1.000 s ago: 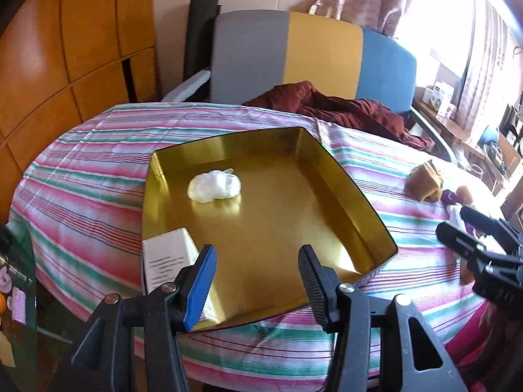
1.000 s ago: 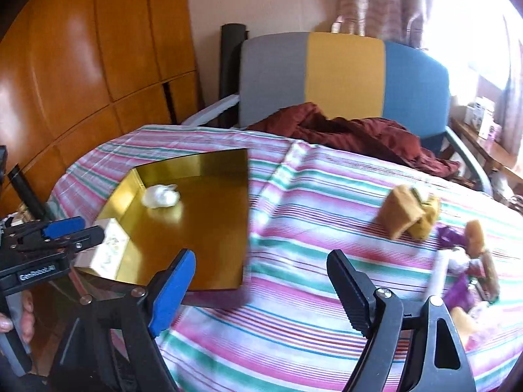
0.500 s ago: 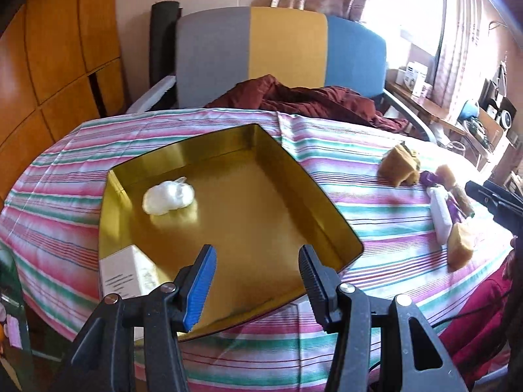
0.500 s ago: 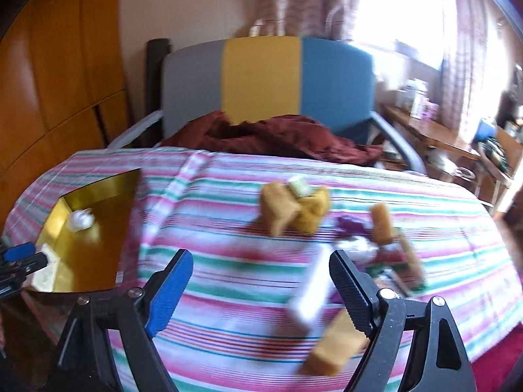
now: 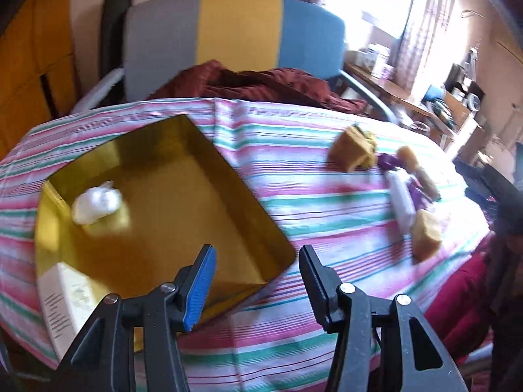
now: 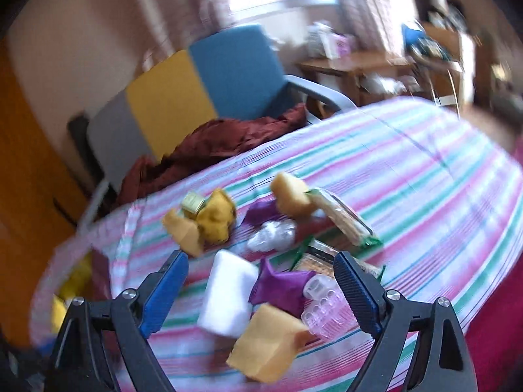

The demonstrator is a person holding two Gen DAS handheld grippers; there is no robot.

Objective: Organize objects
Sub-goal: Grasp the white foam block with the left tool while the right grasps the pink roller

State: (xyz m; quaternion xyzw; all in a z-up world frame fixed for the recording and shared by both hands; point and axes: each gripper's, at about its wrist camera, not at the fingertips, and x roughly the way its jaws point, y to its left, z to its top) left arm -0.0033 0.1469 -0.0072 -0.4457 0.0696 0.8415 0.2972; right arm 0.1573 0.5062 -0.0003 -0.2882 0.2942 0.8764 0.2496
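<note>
The right gripper has swung from the gold tray onto the snack pile, fingers wide above one white block; the left gripper gapes empty over the tray holding one white wad and one box.

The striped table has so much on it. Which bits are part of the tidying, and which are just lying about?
Part of the job:
gold tray, already holding a white wad and a white box
loose pile: white block, purple pouch, tan sponges, clear plastic piece
left gripper and right gripper, jaws open

Just lying about:
maroon cloth
tricolour chair
</note>
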